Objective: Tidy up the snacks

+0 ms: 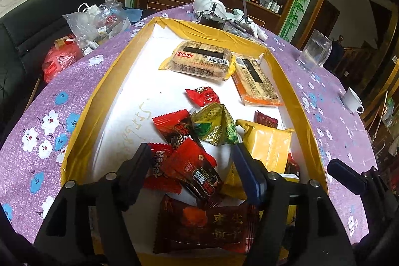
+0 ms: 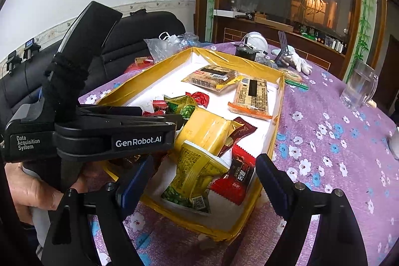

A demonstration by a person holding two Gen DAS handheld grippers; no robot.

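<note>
A shallow yellow-edged tray [image 1: 104, 81] with a white floor holds loose snack packets. My left gripper [image 1: 192, 153] is open, low over the near end, its fingers either side of a red and black packet [image 1: 197, 171]. A dark brown packet [image 1: 202, 226] lies below it. Two cracker packs [image 1: 199, 59] lie at the far end. My right gripper [image 2: 204, 166] is open above the tray's near right corner, over a yellow-green packet [image 2: 194, 178] and a red packet [image 2: 239, 173]. The left gripper's body [image 2: 99, 133] shows in the right wrist view.
The tray [image 2: 276, 116] sits on a purple flowered tablecloth [image 2: 336, 153]. A glass mug [image 2: 359, 86] and a white cup [image 1: 351, 99] stand to the right. Plastic bags [image 1: 97, 24], a white bowl-like object [image 1: 209, 4] and gloves [image 2: 296, 61] lie beyond the tray.
</note>
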